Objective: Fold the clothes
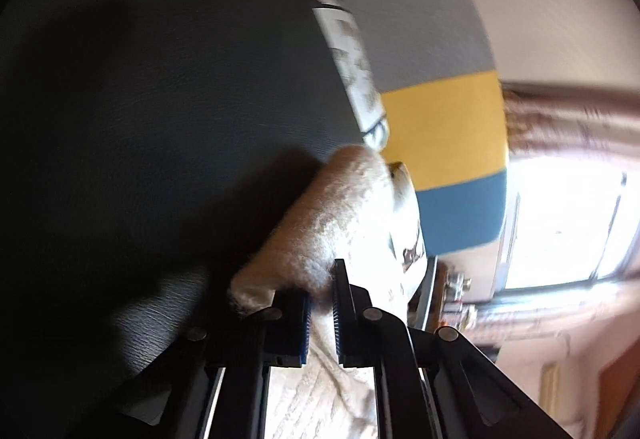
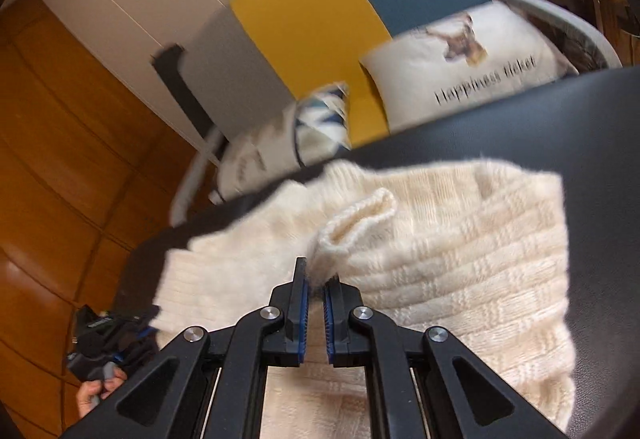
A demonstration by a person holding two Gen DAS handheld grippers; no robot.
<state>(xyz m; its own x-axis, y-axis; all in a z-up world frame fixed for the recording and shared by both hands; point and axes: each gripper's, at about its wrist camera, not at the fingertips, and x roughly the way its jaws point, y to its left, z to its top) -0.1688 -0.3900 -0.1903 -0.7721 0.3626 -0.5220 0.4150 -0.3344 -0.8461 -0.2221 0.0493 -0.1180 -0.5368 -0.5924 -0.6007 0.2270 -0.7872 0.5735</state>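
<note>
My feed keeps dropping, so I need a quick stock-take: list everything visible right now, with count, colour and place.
sweater: one, cream knit, spread on the dark surface, one fold raised.
dark surface: one, black, under the sweater.
chair back: one, grey, yellow and blue bands, behind the surface.
printed cushion: one, white with lettering, on the chair.
patterned cushion: one, blue and white, left of the printed one.
wooden panelling: orange-brown, far left.
window: one, bright, right in the left wrist view.
left gripper: black, shut on the sweater.
right gripper: black, shut on the raised fold.
hand: one, lower left corner.
</note>
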